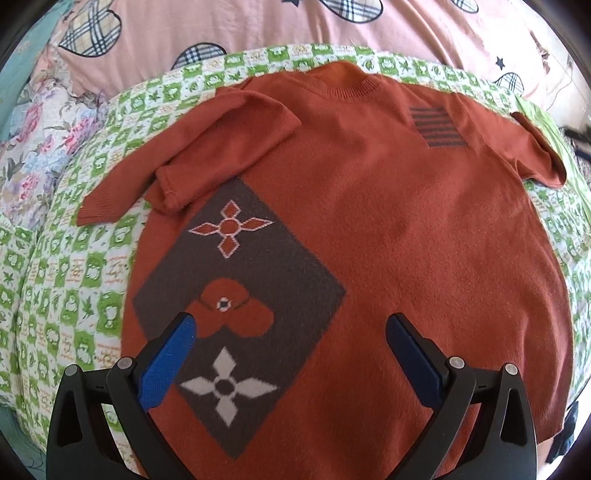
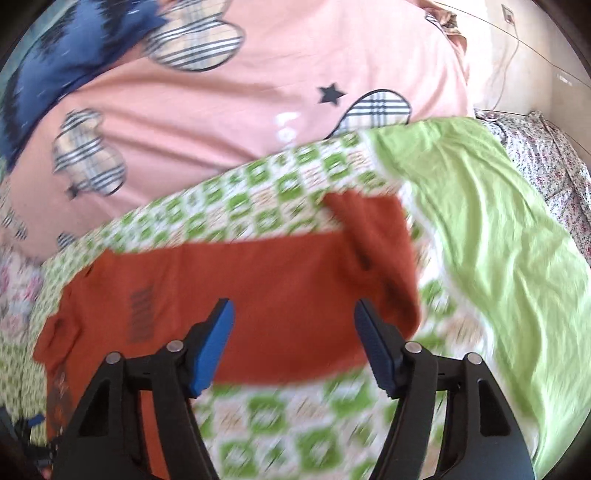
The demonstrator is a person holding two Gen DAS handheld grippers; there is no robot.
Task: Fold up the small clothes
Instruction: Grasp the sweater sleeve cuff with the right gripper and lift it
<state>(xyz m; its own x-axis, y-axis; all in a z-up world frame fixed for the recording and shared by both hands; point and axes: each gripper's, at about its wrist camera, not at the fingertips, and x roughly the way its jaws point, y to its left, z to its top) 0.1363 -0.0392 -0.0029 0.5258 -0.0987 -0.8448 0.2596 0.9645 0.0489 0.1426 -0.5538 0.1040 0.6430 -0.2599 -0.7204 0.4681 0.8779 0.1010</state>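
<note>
A rust-orange knit sweater point(image 1: 388, 221) lies flat, front up, on a green-and-white checked quilt point(image 1: 74, 288). It has a brown diamond panel with flower motifs point(image 1: 236, 295) and a striped chest patch point(image 1: 437, 127). Its left sleeve point(image 1: 207, 147) is folded in over the body; the right sleeve point(image 1: 539, 147) lies out to the side. My left gripper point(image 1: 290, 332) is open and empty above the lower front. In the blurred right wrist view the sweater point(image 2: 277, 288) lies with its sleeve point(image 2: 376, 236) stretched out, and my right gripper point(image 2: 293, 314) is open and empty over it.
A pink duvet with plaid hearts point(image 1: 258, 29) lies behind the quilt and also shows in the right wrist view point(image 2: 258, 110). A floral cloth point(image 1: 33, 147) is at the left. A lime-green sheet point(image 2: 498, 240) and a small-flowered fabric point(image 2: 554, 173) lie to the right.
</note>
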